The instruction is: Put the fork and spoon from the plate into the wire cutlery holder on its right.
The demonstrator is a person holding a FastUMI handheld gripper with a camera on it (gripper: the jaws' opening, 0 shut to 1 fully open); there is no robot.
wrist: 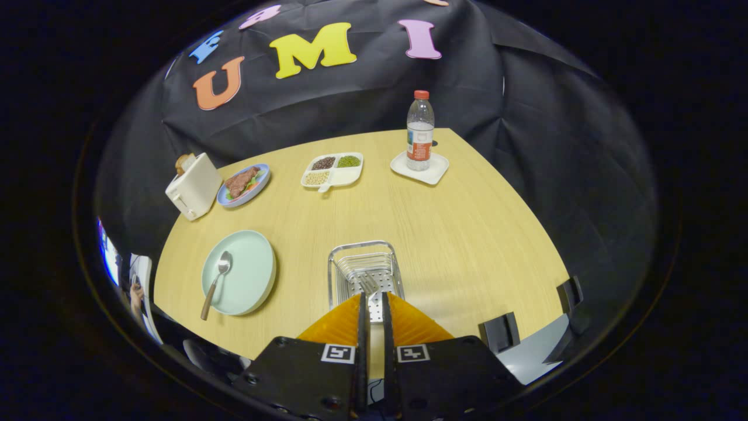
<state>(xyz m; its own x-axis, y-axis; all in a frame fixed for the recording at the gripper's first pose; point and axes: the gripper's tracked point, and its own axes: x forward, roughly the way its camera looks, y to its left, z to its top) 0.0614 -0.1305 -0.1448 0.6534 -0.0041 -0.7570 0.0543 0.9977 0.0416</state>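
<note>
claw (374, 299) gripping fork (369, 286) over holder (365, 272) | bottle (419, 131) label (unreadable)

1. A pale wood-grain counter (456, 234) with a smooth, faintly sheened top, backed by matt, creased black cloth (362, 99).
2. The cutlery holder (365, 272) of bright, shiny metal wire, a polished metal fork (369, 286) resting in it between the gripper's (374, 307) close-set fingers.
3. A spoon (216, 282) with gleaming metal bowl and wooden-looking handle on a smooth, matt plate (242, 272).
4. A clear plastic bottle (419, 131) on a glossy white dish (419, 168).
</note>
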